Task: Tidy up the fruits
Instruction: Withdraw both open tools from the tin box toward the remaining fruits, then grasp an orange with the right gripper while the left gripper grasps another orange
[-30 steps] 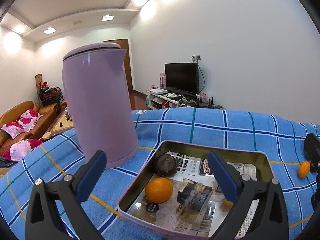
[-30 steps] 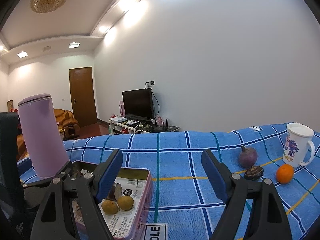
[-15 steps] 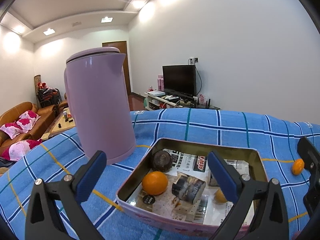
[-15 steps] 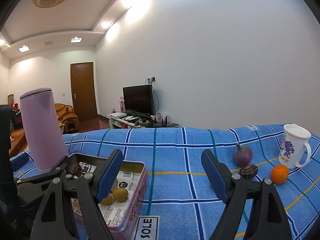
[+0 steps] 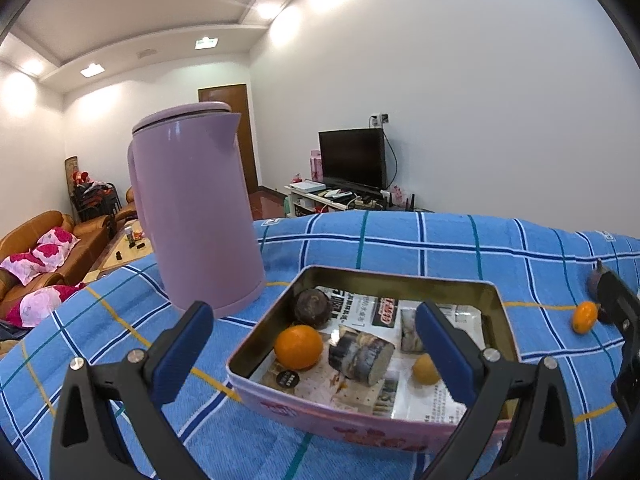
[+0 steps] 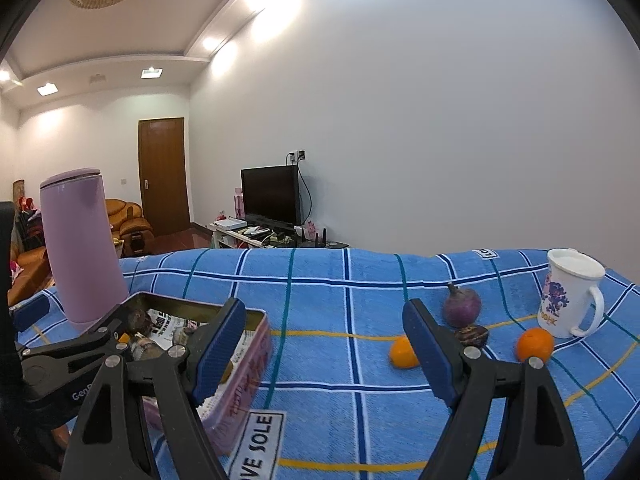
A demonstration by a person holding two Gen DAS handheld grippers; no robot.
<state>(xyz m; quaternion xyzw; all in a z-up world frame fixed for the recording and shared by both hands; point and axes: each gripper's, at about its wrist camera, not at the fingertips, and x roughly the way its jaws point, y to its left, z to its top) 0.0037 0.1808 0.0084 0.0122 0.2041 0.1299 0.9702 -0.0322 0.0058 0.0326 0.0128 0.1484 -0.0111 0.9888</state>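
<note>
Left wrist view
- Left gripper: your jaws are spread wide and hold nothing; they hang over the near wall of the tin.
- Tin: it sits on the blue checked cloth covering the counter, lined with newspaper.
- Done so far: an orange at 9 o'clock in the tin, a dark round fruit at 11, a small yellow-orange fruit at 4, partly behind your right-hand jaw.
- Also in the tin: a dark wrapped chunk at centre; what it is I cannot tell.
- In the way: the purple kettle stands just beside the tin at 10 o'clock.

Right wrist view
- Right gripper: jaws spread wide, empty, above the cloth.
- Left to do, I judge: four fruits well apart from the tin: a small orange fruit just beside your right-hand jaw, a purple bulb-shaped fruit at 1 o'clock, a dark shrivelled fruit touching it in front, another orange one at 2.
- Obstacle: the white mug stands just behind that last fruit; mind its handle.
- Left side: your other tool crosses the tin at 9 o'clock.
</note>
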